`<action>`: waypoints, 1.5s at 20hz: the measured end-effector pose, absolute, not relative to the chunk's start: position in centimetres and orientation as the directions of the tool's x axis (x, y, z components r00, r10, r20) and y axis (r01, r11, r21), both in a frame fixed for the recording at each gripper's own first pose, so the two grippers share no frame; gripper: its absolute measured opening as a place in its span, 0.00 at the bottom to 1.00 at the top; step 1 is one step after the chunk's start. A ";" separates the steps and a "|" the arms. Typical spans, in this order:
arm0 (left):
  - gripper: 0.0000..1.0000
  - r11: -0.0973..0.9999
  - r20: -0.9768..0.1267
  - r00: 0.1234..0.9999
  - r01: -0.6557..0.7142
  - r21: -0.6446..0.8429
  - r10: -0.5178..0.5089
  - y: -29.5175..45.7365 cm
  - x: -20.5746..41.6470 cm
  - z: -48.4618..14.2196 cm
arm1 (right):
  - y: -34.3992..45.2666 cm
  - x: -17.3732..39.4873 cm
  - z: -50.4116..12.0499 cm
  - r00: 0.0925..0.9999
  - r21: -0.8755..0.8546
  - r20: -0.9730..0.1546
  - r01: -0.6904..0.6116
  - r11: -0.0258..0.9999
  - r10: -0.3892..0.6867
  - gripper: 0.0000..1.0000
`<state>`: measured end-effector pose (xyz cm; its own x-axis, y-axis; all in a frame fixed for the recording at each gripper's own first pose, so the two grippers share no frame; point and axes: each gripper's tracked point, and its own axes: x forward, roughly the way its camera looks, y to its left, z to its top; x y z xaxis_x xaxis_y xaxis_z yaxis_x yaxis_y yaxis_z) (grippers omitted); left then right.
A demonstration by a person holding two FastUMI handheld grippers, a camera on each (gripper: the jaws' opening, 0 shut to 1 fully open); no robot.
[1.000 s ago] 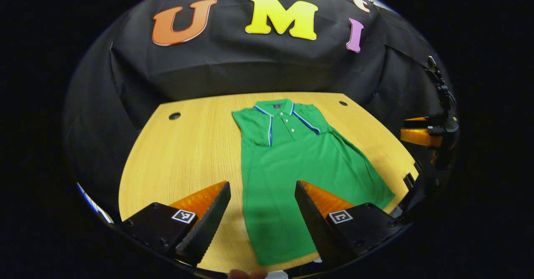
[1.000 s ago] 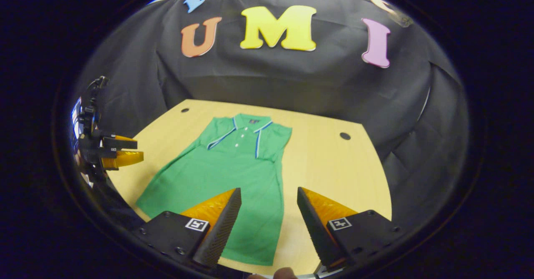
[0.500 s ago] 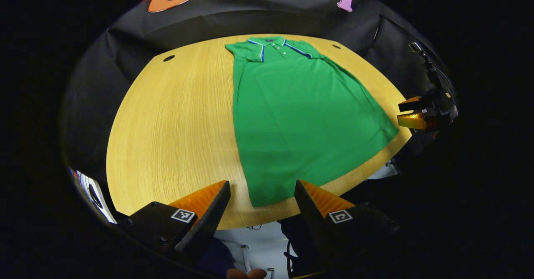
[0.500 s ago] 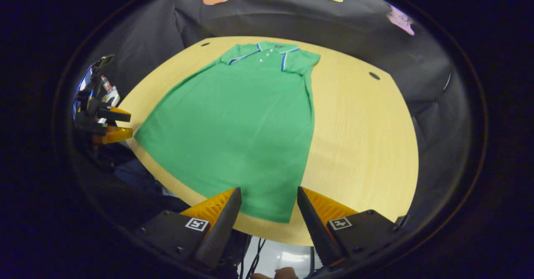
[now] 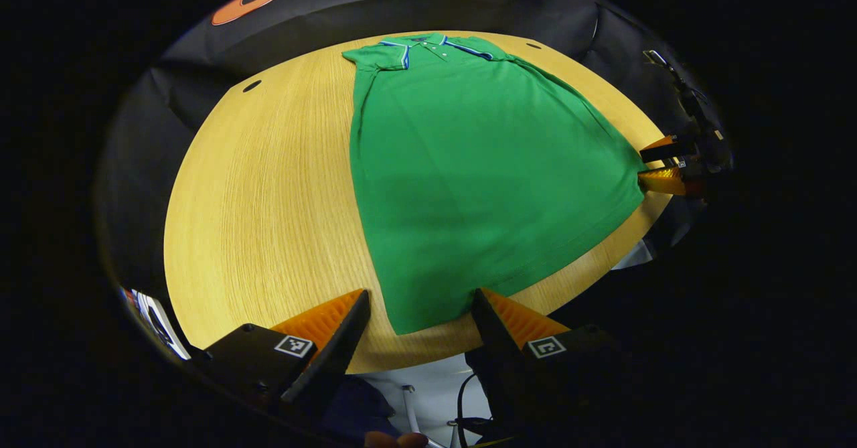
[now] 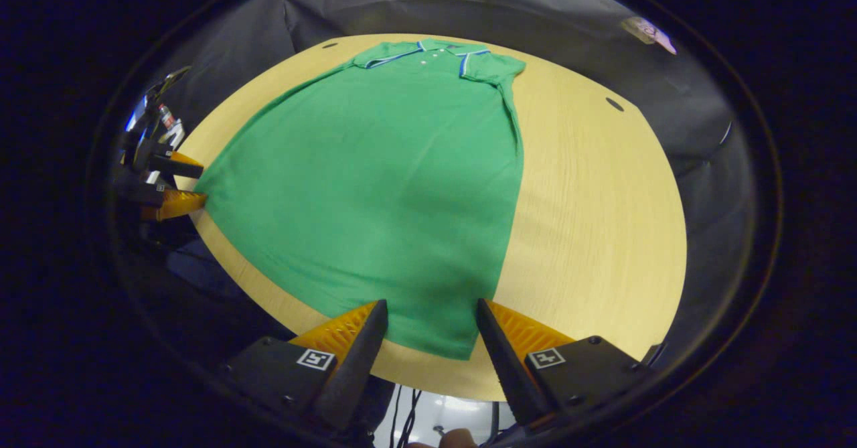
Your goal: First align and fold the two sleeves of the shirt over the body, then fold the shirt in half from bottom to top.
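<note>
A green polo shirt (image 5: 469, 160) with blue-and-white collar trim lies flat on the wooden table (image 5: 268, 200), collar at the far end, both sleeves folded over the body. In the left gripper view my left gripper (image 5: 420, 301) is open, its fingers either side of the shirt's near left hem corner. The right gripper view has the same shirt (image 6: 388, 180), and my right gripper (image 6: 428, 309) is open around the near right hem corner. Each view catches the other gripper at the opposite hem corner: the right gripper (image 5: 659, 165) and the left gripper (image 6: 177, 183).
The table's near edge (image 5: 428, 361) runs just below the hem, with floor and cables beneath it. Two round cable holes (image 6: 614, 104) sit near the far corners. Black cloth hangs behind the table.
Both grippers have dropped lower and tilted down toward the near table edge, closing in on the shirt's hem corners. The shirt has not moved. Both stay open.
</note>
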<state>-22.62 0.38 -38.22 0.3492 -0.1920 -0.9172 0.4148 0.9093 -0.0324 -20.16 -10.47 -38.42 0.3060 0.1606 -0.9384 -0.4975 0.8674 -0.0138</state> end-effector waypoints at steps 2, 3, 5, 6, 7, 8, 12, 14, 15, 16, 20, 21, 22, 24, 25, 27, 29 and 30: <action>1.00 0.909 -0.918 0.347 0.416 -0.032 -0.192 0.3 -22.4 -38.1 | -10.5 -20.2 -38.5 0.317 -0.004 -0.931 -0.507 0.862 0.182 0.89; 1.00 0.912 -0.921 0.342 0.409 -0.034 -0.187 0.4 -22.3 -38.1 | -10.5 -20.2 -38.6 0.315 -0.004 -0.930 -0.526 0.850 0.190 0.89; 0.67 0.927 -0.913 0.373 0.375 -0.015 -0.165 0.5 -21.2 -38.3 | -10.6 -20.0 -38.7 0.308 -0.008 -0.932 -0.543 0.840 0.190 0.59; 0.37 0.927 -0.913 0.377 0.374 -0.006 -0.158 0.6 -21.1 -37.9 | -10.6 -20.0 -38.5 0.301 -0.004 -0.935 -0.532 0.847 0.185 0.35; 0.07 0.926 -0.917 0.363 0.377 -0.014 -0.162 0.4 -21.0 -38.1 | -10.5 -19.9 -38.6 0.288 0.010 -0.939 -0.524 0.851 0.188 0.10; 0.04 0.927 -0.918 0.353 0.372 -0.039 -0.181 0.3 -21.0 -38.0 | -10.3 -19.8 -38.6 0.275 0.030 -0.942 -0.509 0.860 0.195 0.10; 0.03 0.945 -0.905 0.341 0.289 -0.156 -0.253 0.0 -19.9 -36.9 | -9.5 -19.2 -37.5 0.250 0.114 -0.937 -0.443 0.889 0.245 0.10; 0.04 0.943 -0.889 0.367 0.283 -0.174 -0.274 -0.3 -18.8 -35.7 | -8.8 -18.7 -36.4 0.255 0.159 -0.925 -0.416 0.896 0.283 0.10; 0.03 0.942 -0.880 0.380 0.283 -0.181 -0.283 -0.5 -18.2 -35.0 | -8.4 -18.3 -35.7 0.260 0.184 -0.916 -0.406 0.895 0.306 0.10; 0.03 0.941 -0.871 0.398 0.285 -0.182 -0.289 -0.7 -17.6 -34.2 | -8.2 -17.9 -35.1 0.268 0.199 -0.909 -0.397 0.896 0.320 0.10; 0.03 0.936 -0.828 0.464 0.295 -0.192 -0.316 -1.6 -15.0 -31.2 | -7.1 -14.7 -32.4 0.322 0.252 -0.871 -0.357 0.900 0.372 0.10; 0.03 0.935 -0.817 0.478 0.298 -0.193 -0.321 -1.9 -14.1 -30.5 | -6.8 -13.7 -31.6 0.338 0.266 -0.859 -0.346 0.900 0.384 0.10; 0.03 0.933 -0.806 0.491 0.303 -0.196 -0.329 -2.3 -13.3 -29.9 | -6.5 -12.8 -30.9 0.354 0.279 -0.847 -0.337 0.899 0.396 0.10; 0.03 0.931 -0.786 0.520 0.313 -0.189 -0.334 -2.6 -11.6 -28.5 | -5.9 -11.1 -29.5 0.380 0.306 -0.825 -0.322 0.896 0.418 0.10; 0.03 0.930 -0.775 0.535 0.316 -0.186 -0.337 -2.7 -10.8 -27.7 | -5.6 -10.3 -29.0 0.392 0.318 -0.814 -0.315 0.894 0.428 0.10; 0.03 0.931 -0.753 0.563 0.313 -0.187 -0.340 -2.8 -8.7 -26.5 | -5.1 -8.5 -27.9 0.416 0.346 -0.792 -0.296 0.890 0.446 0.10; 0.03 0.932 -0.729 0.593 0.309 -0.188 -0.343 -3.1 -6.3 -25.3 | -4.6 -6.3 -26.8 0.439 0.379 -0.767 -0.277 0.883 0.467 0.10; 0.03 0.934 -0.719 0.605 0.308 -0.184 -0.341 -3.2 -5.3 -24.9 | -4.4 -5.1 -26.3 0.452 0.389 -0.757 -0.270 0.881 0.473 0.10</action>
<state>-5.31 -3.24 -24.87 0.6053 -0.3411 -0.7192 0.3078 0.9336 -0.1837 -5.11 -4.41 -26.34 0.4518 0.4727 -0.7566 -0.2697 0.8808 0.3892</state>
